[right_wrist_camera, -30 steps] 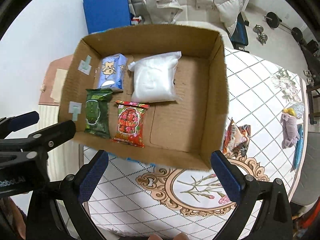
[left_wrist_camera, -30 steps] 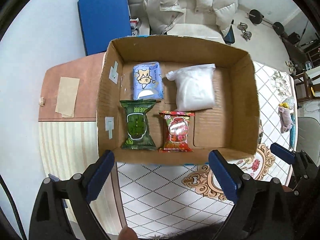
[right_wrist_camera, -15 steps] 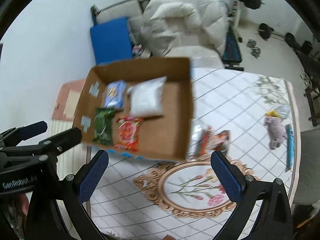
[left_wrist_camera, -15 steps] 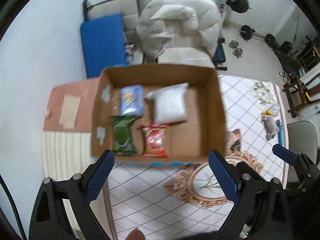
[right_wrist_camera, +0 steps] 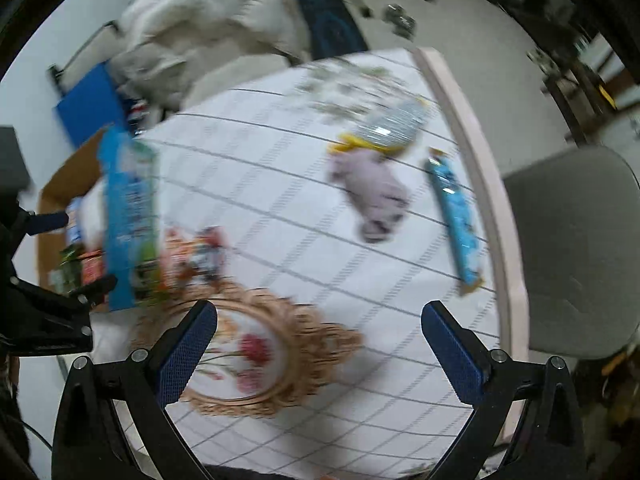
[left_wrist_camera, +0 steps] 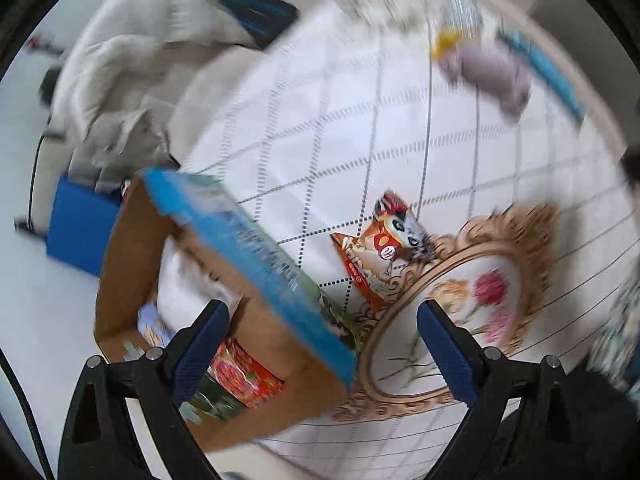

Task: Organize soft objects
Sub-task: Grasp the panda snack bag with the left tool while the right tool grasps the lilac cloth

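Observation:
A cardboard box point(left_wrist_camera: 256, 332) with a blue printed side sits at the table's left and holds a white pouch point(left_wrist_camera: 184, 280), a red packet point(left_wrist_camera: 240, 372), a green packet and a light blue packet. An orange snack packet point(left_wrist_camera: 384, 252) lies on the cloth just right of the box; it also shows blurred in the right wrist view point(right_wrist_camera: 192, 256). A lilac soft toy point(right_wrist_camera: 372, 188), a blue bar packet point(right_wrist_camera: 456, 216) and a silver-yellow packet point(right_wrist_camera: 388, 128) lie further right. My left gripper point(left_wrist_camera: 320, 344) is open and empty above the box's near corner. My right gripper point(right_wrist_camera: 320, 344) is open and empty above the cloth's floral medallion.
The table carries a white diamond-pattern cloth point(right_wrist_camera: 280, 160) with a gold floral medallion point(right_wrist_camera: 256, 356). A grey chair point(right_wrist_camera: 576, 248) stands at the table's right edge. A white padded coat point(right_wrist_camera: 208, 16) and a blue mat point(right_wrist_camera: 88, 108) lie beyond the table.
Both views have swung quickly to the right, away from the box top. The box now sits at the left and the loose items on the cloth fill the view. Both grippers stay open.

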